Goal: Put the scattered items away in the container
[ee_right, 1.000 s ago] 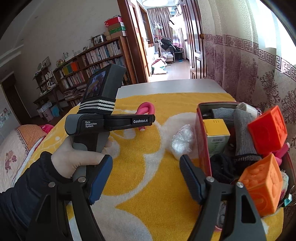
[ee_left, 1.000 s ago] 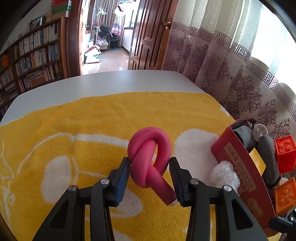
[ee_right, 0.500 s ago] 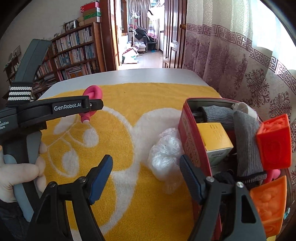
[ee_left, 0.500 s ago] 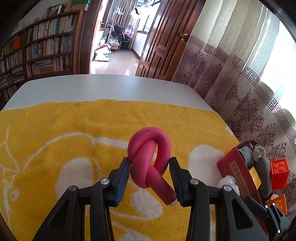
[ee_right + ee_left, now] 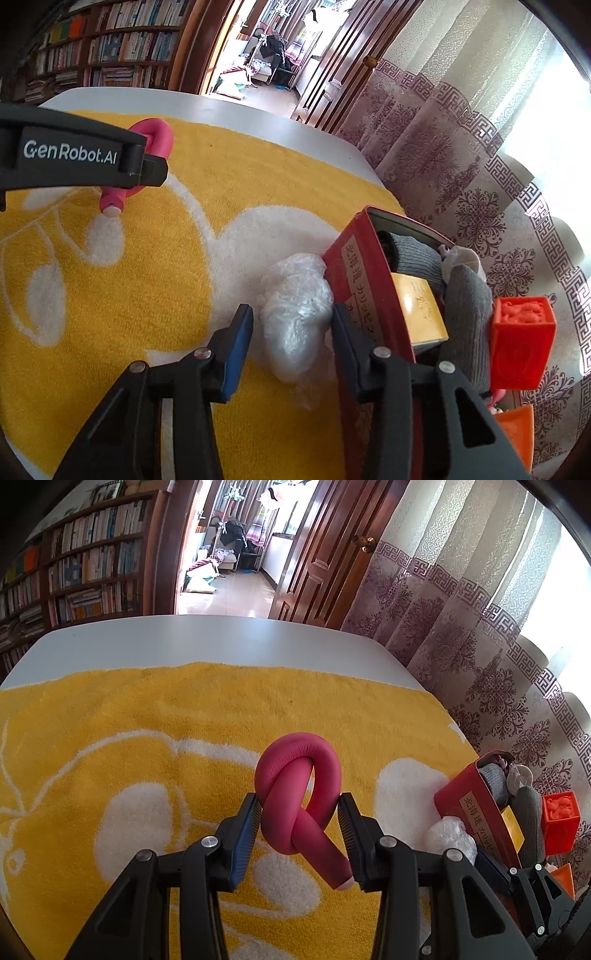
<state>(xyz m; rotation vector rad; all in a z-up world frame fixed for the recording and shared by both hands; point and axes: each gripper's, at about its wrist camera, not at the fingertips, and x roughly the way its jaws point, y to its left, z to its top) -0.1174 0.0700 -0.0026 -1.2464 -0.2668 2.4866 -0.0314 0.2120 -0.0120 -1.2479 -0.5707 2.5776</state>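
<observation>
My left gripper (image 5: 300,812) is shut on a knotted pink foam tube (image 5: 297,794) and holds it above the yellow towel (image 5: 147,731). The tube also shows in the right wrist view (image 5: 155,136), behind the left gripper's body. My right gripper (image 5: 291,325) is open, its fingers either side of a crumpled clear plastic bag (image 5: 295,314) that lies on the towel against the red box (image 5: 364,280). The bag (image 5: 448,834) and the red box (image 5: 476,805) show at the right of the left wrist view.
The red box holds grey socks (image 5: 465,295), a yellow carton (image 5: 421,310), and orange-red toy cubes (image 5: 517,343). A patterned curtain (image 5: 461,155) hangs close behind it. The white table edge (image 5: 221,642) lies beyond the towel.
My right gripper has moved forward and down to the plastic bag and its fingers have narrowed around it. My left gripper has lifted and swung left with the pink tube.
</observation>
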